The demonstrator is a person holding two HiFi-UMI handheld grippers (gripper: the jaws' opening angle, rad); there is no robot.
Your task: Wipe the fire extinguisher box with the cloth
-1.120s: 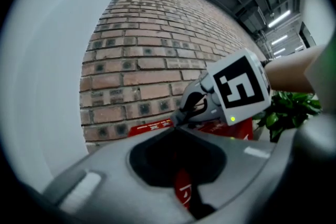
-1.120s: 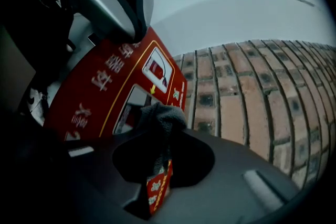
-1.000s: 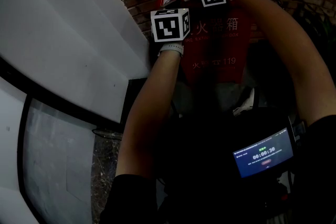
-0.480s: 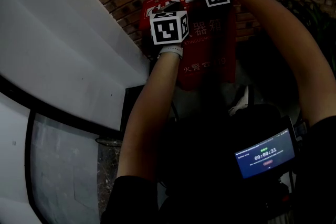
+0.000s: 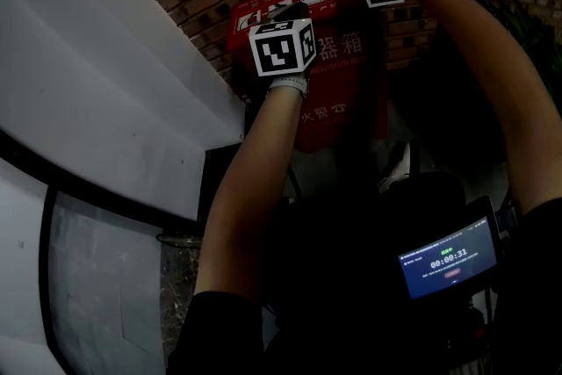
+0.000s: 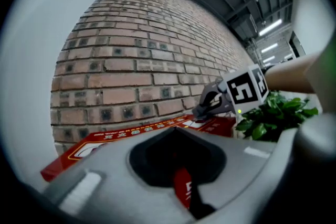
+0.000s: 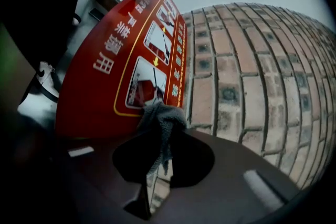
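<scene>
The red fire extinguisher box (image 5: 342, 92) stands against a brick wall, and its top face (image 7: 105, 71) carries picture instructions. My right gripper (image 7: 161, 132) is shut on a grey cloth (image 7: 160, 119), which it presses onto the top face near the wall edge. In the left gripper view the right gripper (image 6: 203, 110) sits at the far end of the box top (image 6: 105, 139). My left gripper (image 6: 178, 134) hovers over the near end of the top. Its jaws are together with nothing between them.
The brick wall (image 6: 136, 60) rises directly behind the box. A white panel (image 5: 114, 83) runs along the left. A green plant (image 6: 273, 113) stands beyond the box's far end. A small lit screen (image 5: 448, 257) hangs at my waist.
My right gripper has slid with the cloth to the right along the box top. The left gripper has stayed about where it was. The head view has tilted slightly.
</scene>
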